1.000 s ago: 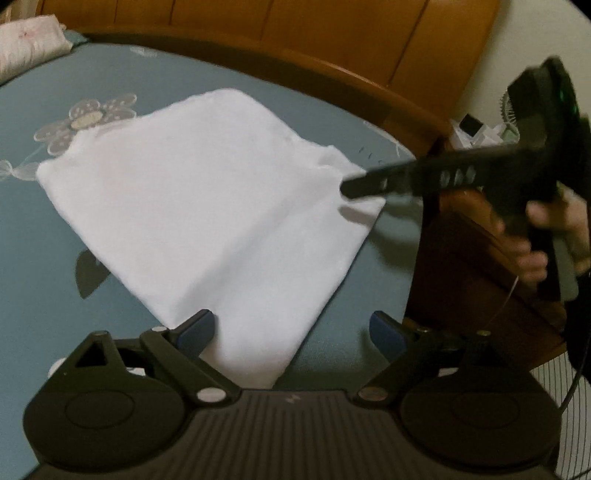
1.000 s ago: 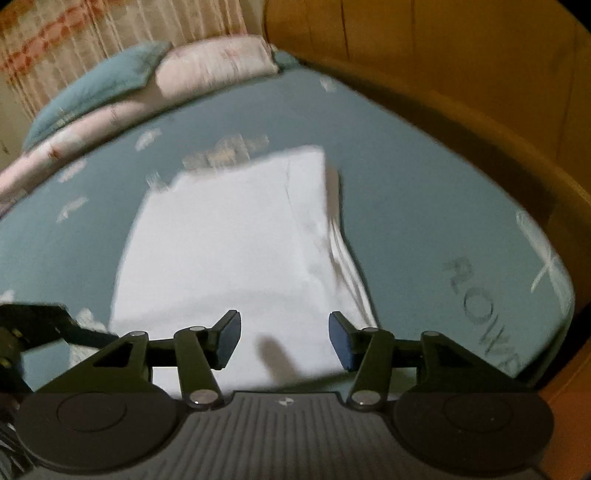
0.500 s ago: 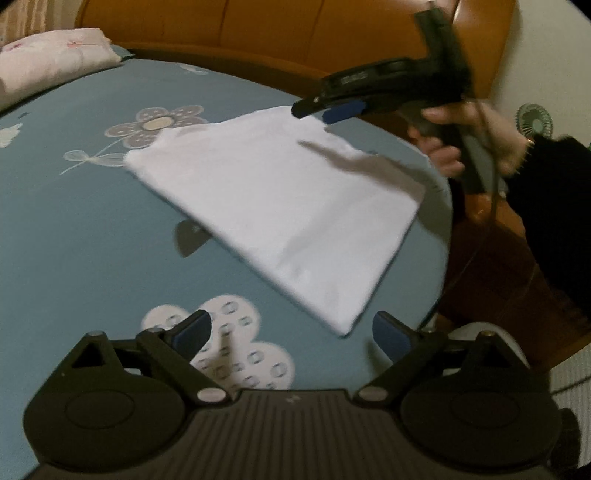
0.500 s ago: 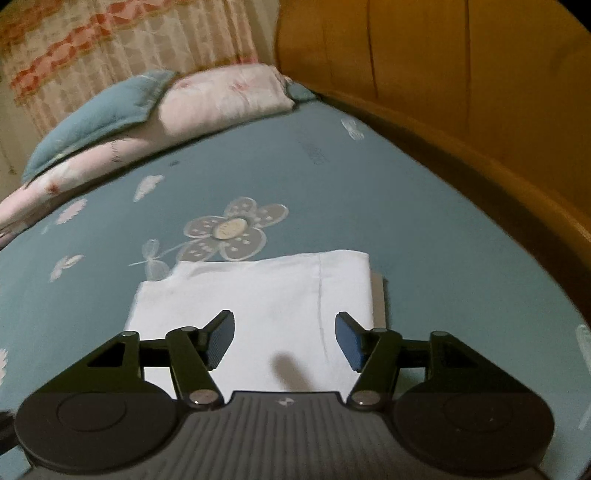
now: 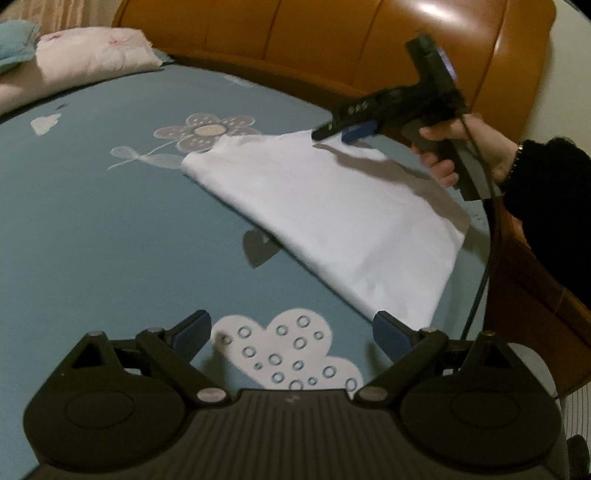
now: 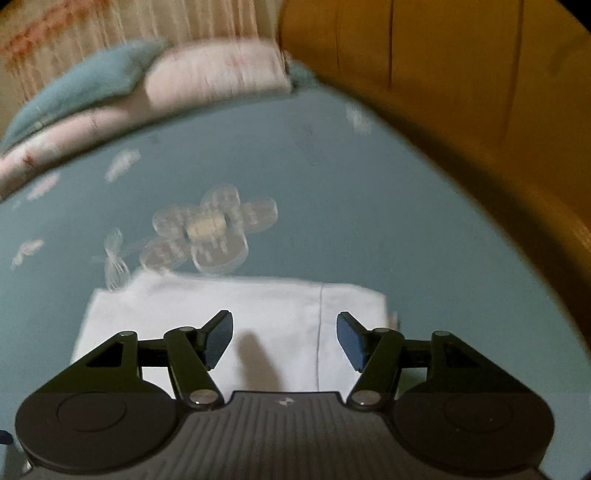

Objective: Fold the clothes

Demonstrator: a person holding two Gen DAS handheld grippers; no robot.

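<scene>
Both hand-held grippers pulled back from folded white garment [image 5: 332,221]; jaws apart, empty.

A bed [image 5: 110,229] fills most of both views, covered by a blue-grey sheet [image 6: 332,192] printed with pale flowers [image 5: 205,131], small clouds and a dragonfly. A glossy orange-brown headboard [image 5: 332,40] of padded panels curves along its far edge, catching a bright glare of lamp light. At the far end lie a pink pillow [image 5: 92,55] and a blue pillow [image 6: 85,85], the blue one overlapping the pink. Behind them hangs a beige curtain [image 6: 129,22] with a reddish pattern. A pale wall [image 5: 561,74] shows beside the headboard.
</scene>
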